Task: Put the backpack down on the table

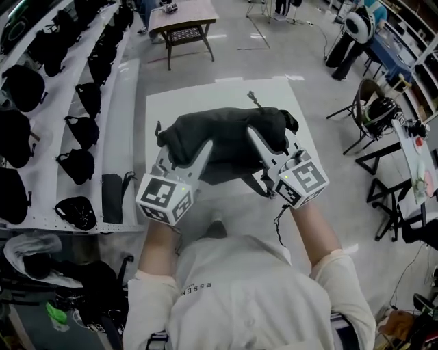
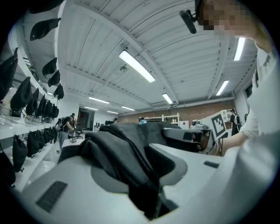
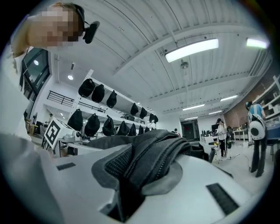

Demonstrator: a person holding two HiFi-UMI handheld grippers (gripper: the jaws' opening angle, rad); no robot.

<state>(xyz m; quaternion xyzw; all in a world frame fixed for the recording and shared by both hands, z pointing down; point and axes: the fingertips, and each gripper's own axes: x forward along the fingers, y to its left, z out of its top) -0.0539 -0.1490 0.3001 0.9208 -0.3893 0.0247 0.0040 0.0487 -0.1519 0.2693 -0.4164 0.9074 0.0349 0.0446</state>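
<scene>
A dark grey backpack (image 1: 226,140) hangs between both grippers, above a white table (image 1: 198,96) in the head view. My left gripper (image 1: 186,156) is shut on a fold of fabric at the bag's left side. My right gripper (image 1: 265,152) is shut on the bag's right side. In the left gripper view the dark fabric (image 2: 127,159) is pinched between the white jaws of the left gripper (image 2: 142,177). The right gripper view shows a padded mesh strap (image 3: 151,159) clamped in the right gripper (image 3: 140,177). The bag's underside is hidden.
White shelves on the left carry several black bags (image 1: 79,130). A brown table (image 1: 181,17) stands beyond the white table. Folding chairs (image 1: 373,113) and a desk edge (image 1: 417,164) are on the right. A person (image 1: 356,31) stands at the far right.
</scene>
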